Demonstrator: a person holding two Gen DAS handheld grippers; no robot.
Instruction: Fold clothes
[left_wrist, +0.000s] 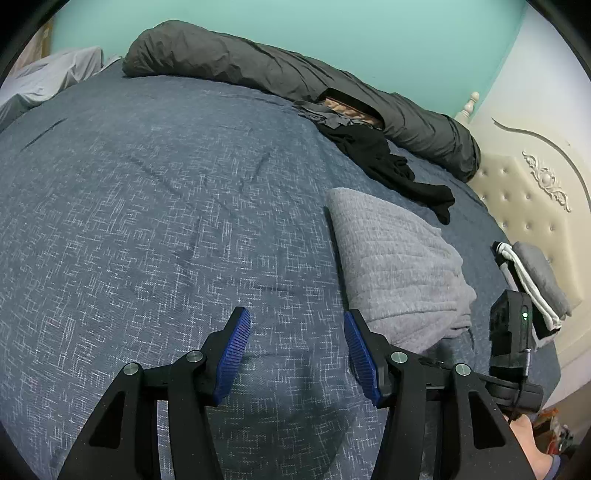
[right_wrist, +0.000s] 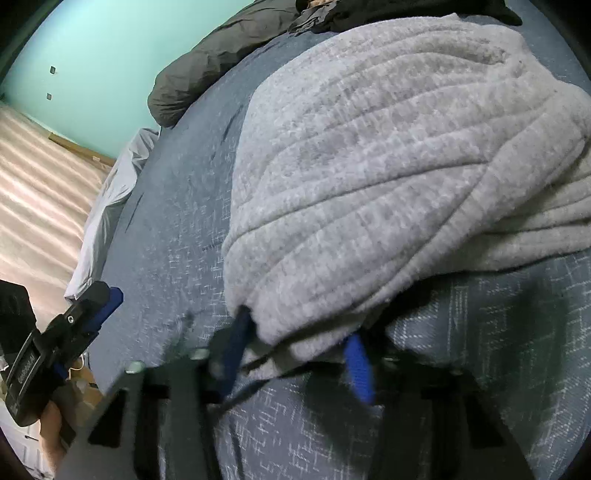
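left gripper (left_wrist: 297, 354): claws apart, nothing between them, over the blue bed cover (left_wrist: 147, 221) | grey fluffy garment (left_wrist: 399, 266): folded on the bed, just right of it | right gripper (right_wrist: 295, 354): at the garment's near edge, cloth between its blue claws; the blur hides whether they pinch it | small folded pile (left_wrist: 535, 280): far right, by the headboard (left_wrist: 524, 192)

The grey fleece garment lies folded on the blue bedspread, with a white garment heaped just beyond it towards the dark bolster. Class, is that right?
Not quite. The garment heaped beyond the grey fleece garment is black, not white, as the left wrist view shows. The rest holds: blue bedspread, dark bolster.
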